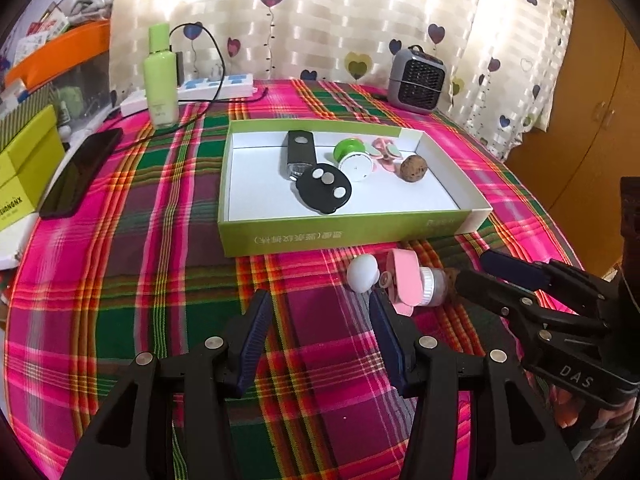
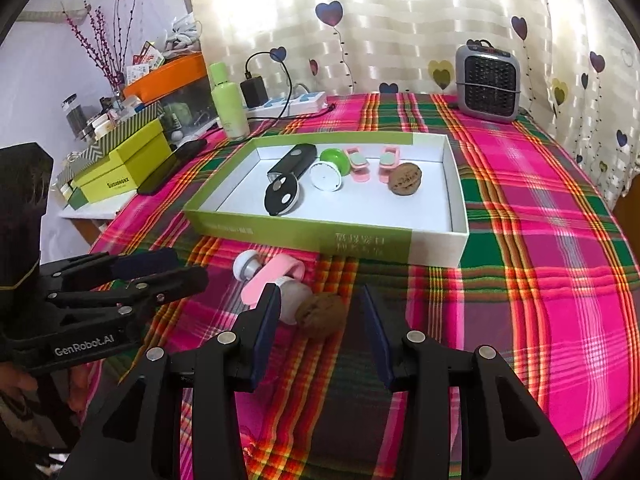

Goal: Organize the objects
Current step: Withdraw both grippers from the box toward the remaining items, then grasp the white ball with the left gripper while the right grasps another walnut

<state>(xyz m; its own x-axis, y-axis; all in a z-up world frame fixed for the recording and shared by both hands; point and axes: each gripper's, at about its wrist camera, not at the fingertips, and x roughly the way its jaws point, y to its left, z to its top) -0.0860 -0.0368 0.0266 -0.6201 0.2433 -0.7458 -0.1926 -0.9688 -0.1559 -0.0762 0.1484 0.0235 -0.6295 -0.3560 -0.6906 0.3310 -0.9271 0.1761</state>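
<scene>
Walnut (image 2: 322, 312) between right gripper (image 2: 320, 316) jaws, apart (untouched); pink clip (image 2: 276, 276) alongside; left gripper (image 1: 320, 328) jaws apart, empty.

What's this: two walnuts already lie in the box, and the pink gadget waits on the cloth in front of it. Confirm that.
Wrong on the count. Only one walnut lies in the box; the second walnut sits on the cloth, beside the pink gadget. The right wrist view shows this. The rest stands.
</scene>
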